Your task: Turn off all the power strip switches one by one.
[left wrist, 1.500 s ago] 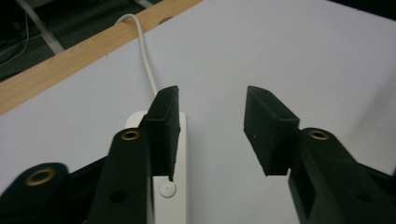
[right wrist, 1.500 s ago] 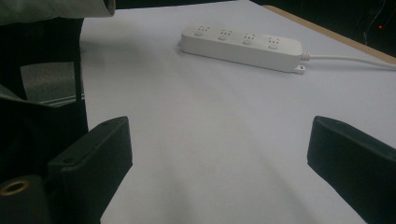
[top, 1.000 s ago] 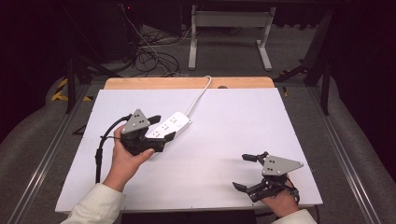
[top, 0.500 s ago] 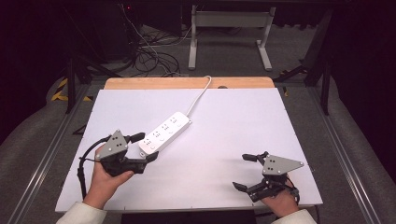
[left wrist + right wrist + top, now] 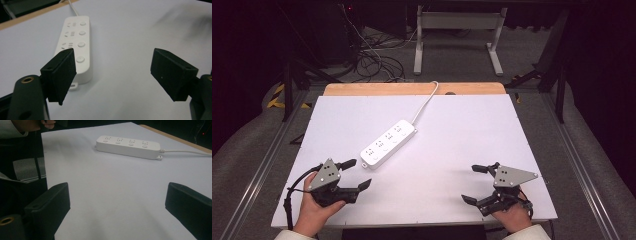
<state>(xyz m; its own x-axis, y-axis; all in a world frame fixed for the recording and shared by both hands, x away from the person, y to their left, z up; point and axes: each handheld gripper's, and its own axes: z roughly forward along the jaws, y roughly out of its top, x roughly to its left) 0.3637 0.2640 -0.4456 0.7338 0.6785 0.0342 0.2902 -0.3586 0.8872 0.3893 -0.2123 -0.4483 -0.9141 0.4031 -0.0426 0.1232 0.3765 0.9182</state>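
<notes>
Power strip: the white power strip [image 5: 388, 143] lies flat and slantwise at the middle of the high view, its near end toward lower left; I count four outlet groups, each with a round button.
Cord: its white cord [image 5: 426, 100] runs from the far end up to the wooden edge at the top of the desk [image 5: 472, 135].
Left gripper: my left gripper [image 5: 358, 174] sits at lower left of the high view, just short of the strip's near end and not touching it; in the left gripper view the strip [image 5: 75, 45] lies ahead, left of centre.
Left jaws: spread wide, nothing between them.
Right gripper: my right gripper [image 5: 474, 184] rests at lower right of the high view, well apart from the strip; in the right gripper view the strip [image 5: 128, 146] lies across the upper frame.
Right jaws: wide apart, empty.
Step in hand: I judge neither gripper is engaged; the strip lies free.
Next move: any grasp would need the left jaws brought forward over the near end and lined across the strip's narrow width before closing.
</notes>
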